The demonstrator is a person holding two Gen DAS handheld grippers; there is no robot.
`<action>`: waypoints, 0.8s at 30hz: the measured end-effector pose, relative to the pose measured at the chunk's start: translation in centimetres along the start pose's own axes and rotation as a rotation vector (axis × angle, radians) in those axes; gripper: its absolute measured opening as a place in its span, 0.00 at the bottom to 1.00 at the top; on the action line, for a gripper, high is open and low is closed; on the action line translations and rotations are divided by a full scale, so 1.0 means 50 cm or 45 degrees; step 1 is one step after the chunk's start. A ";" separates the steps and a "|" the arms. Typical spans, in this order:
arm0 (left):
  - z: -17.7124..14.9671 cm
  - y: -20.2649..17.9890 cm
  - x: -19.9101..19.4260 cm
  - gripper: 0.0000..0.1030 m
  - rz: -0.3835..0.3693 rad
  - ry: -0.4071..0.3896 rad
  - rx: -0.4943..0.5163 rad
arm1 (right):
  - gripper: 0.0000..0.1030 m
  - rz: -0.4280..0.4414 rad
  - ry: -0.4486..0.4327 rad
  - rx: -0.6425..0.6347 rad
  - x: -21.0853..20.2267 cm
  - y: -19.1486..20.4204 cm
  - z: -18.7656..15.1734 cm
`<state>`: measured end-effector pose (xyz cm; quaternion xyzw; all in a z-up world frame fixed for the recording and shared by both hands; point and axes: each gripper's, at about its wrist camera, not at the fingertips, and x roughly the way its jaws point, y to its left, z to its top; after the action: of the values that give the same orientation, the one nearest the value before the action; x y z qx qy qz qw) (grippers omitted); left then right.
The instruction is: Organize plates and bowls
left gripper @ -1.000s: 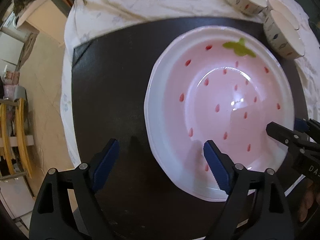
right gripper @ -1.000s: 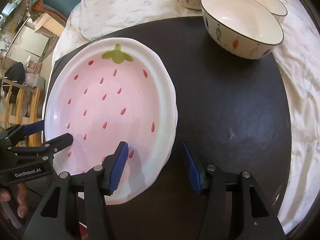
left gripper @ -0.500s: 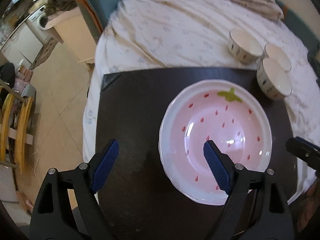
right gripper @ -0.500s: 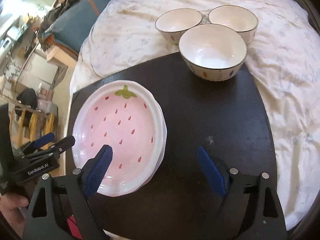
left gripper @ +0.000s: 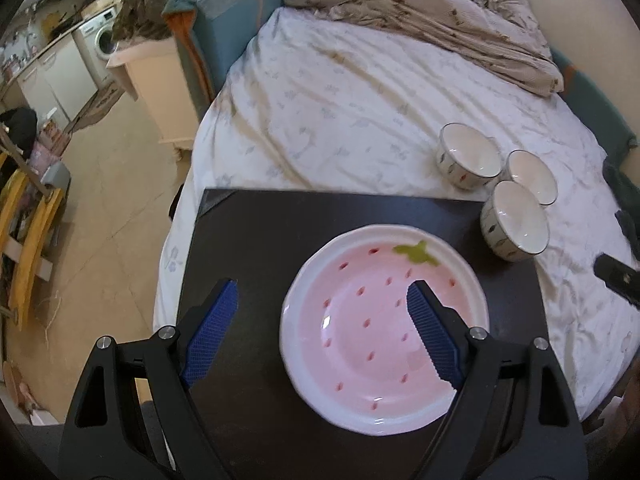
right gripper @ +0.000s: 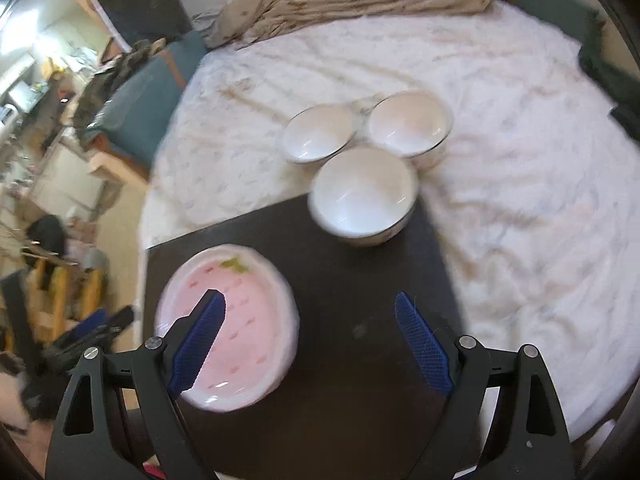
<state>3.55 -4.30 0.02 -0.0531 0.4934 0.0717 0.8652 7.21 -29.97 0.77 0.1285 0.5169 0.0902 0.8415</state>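
Note:
A pink strawberry plate [left gripper: 380, 344] [right gripper: 244, 328] with a white rim lies on a dark board [left gripper: 256, 240] [right gripper: 360, 280] set on a bed. Three white bowls stand in a cluster at the board's far right corner: one [left gripper: 516, 220] [right gripper: 364, 196] on the board's corner, two [left gripper: 470, 156] [left gripper: 530, 176] [right gripper: 320, 132] [right gripper: 410, 124] on the sheet behind it. My left gripper [left gripper: 322, 296] hangs open above the plate's left edge, holding nothing. My right gripper [right gripper: 310, 306] hangs open and empty above the board, right of the plate. The right wrist view is blurred.
The bed sheet [left gripper: 340, 100] stretches behind the board, with a crumpled blanket [left gripper: 420, 8] at its far end. A white bedside stand [left gripper: 156, 88] and bare floor [left gripper: 92, 208] lie to the left. A yellow wooden frame [left gripper: 24, 240] stands at the far left.
Both grippers rose away from the plate, which now looks smaller and lies free on the board. The right gripper's jaws spread wider and moved off the plate's rim.

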 end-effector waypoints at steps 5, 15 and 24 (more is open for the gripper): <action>0.029 -0.049 0.002 0.82 -0.009 0.004 0.038 | 0.87 -0.101 -0.046 0.003 0.001 -0.036 0.047; 0.100 -0.133 0.070 0.82 -0.017 0.053 0.018 | 0.87 -0.189 -0.065 0.080 0.037 -0.128 0.094; 0.148 -0.213 0.157 0.82 -0.104 0.183 0.002 | 0.87 -0.022 0.058 0.385 0.094 -0.226 0.123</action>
<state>15.64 -13.00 -2.76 -0.0774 0.5518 0.0319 0.8297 15.02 -40.11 -4.05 0.2475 0.5446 0.0069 0.8013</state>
